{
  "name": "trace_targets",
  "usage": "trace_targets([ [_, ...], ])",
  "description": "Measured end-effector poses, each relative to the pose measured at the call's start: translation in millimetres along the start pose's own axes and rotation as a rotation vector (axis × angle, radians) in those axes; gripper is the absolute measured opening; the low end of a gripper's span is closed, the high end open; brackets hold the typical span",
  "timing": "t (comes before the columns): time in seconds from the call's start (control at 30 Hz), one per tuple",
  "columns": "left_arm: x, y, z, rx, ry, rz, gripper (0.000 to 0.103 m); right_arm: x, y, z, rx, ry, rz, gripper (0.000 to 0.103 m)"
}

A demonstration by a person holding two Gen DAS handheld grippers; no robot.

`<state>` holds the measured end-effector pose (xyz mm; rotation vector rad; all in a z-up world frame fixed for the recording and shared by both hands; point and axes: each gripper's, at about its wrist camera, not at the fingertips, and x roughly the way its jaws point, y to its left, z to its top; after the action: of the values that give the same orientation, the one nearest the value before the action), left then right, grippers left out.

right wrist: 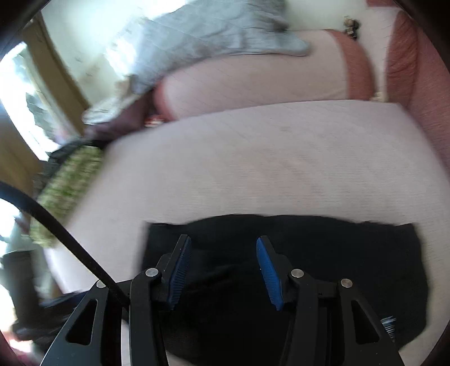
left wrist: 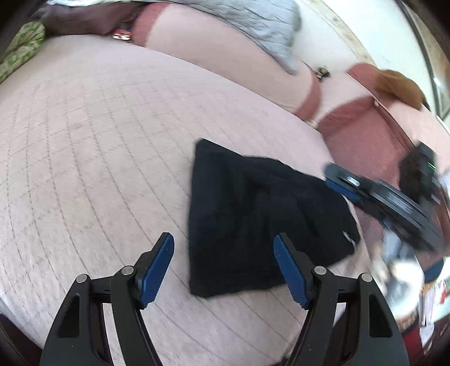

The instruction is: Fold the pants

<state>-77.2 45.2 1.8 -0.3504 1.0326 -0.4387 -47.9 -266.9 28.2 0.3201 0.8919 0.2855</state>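
Pants [left wrist: 261, 219], black and bunched into a compact fold, lie on the pale pink quilted cushion [left wrist: 98, 135] of a sofa, near its front edge. Left tool [left wrist: 223, 270] hangs above the cushion with both blue pads spread wide and nothing between them; the pants sit just ahead of it and to its right, with the near hem reaching in behind the right pad. Over on the far side of the garment, the right tool [left wrist: 341, 183] shows in the left wrist view, blurred, its tip at the pants' right edge; whether it touches the cloth I cannot tell.

From the right wrist view, the right tool [right wrist: 223, 271] is also spread wide, holding nothing, and the pants [right wrist: 323, 253] fill the ground directly beneath and beyond its pads. Here the garment's long axis runs side to side across the view, parallel to the cushion's front edge. A small metal fastener [left wrist: 348, 238] glints at the corner nearest the right tool.

No writing or label is readable; everything is motion-blurred. A grey blanket [left wrist: 253, 25] drapes over the sofa back, and a green patterned cushion [right wrist: 70, 180] sits at the left end.
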Motion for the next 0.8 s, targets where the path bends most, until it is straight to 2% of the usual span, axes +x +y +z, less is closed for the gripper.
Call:
trace_targets([
  [0.1, 19, -7, 6, 0.002, 0.009, 0.021, 0.072, 11, 10, -12, 0.077, 0.052, 0.217, 0.052],
  [0.17, 32, -14, 1, 0.027, 0.043, 0.058, 0.072, 32, 6, -22, 0.141, 0.116, 0.266, 0.052],
  [0.2, 36, -17, -3, 0.043, 0.067, 0.069, 0.072, 37, 3, -27, 0.158, 0.141, 0.257, 0.052],
  [0.23, 43, -20, -7, 0.062, 0.085, 0.084, 0.072, 43, -3, -32, 0.170, 0.162, 0.200, 0.051],
  [0.27, 43, -27, -13, 0.109, 0.067, 0.116, 0.072, 46, -9, -38, 0.159, 0.177, 0.104, 0.046],
  [0.3, 41, -34, -16, 0.148, 0.064, 0.131, 0.072, 45, -12, -42, 0.132, 0.178, 0.032, 0.029],
  [0.37, 41, -42, -23, 0.204, 0.077, 0.143, 0.072, 36, -16, -50, 0.044, 0.147, -0.117, 0.008],
  [0.43, 40, -45, -23, 0.216, 0.094, 0.153, 0.072, 22, -24, -57, 0.014, 0.108, -0.237, 0.008],
  [0.47, 38, -45, -22, 0.206, 0.100, 0.151, 0.072, 15, -29, -58, 0.041, 0.083, -0.227, 0.010],
  [0.53, 30, -44, -18, 0.172, 0.098, 0.127, 0.072, 0, -35, -59, 0.064, 0.022, -0.291, 0.018],
  [0.6, 16, -40, -15, 0.161, 0.072, 0.122, 0.072, -12, -40, -58, 0.093, -0.036, -0.250, 0.020],
  [0.7, 16, -41, -12, 0.168, 0.059, 0.129, 0.072, -24, -42, -54, 0.142, -0.082, -0.137, 0.020],
  [0.8, 25, -45, -12, 0.170, 0.077, 0.148, 0.072, -17, -29, -53, 0.124, -0.085, -0.031, 0.022],
])
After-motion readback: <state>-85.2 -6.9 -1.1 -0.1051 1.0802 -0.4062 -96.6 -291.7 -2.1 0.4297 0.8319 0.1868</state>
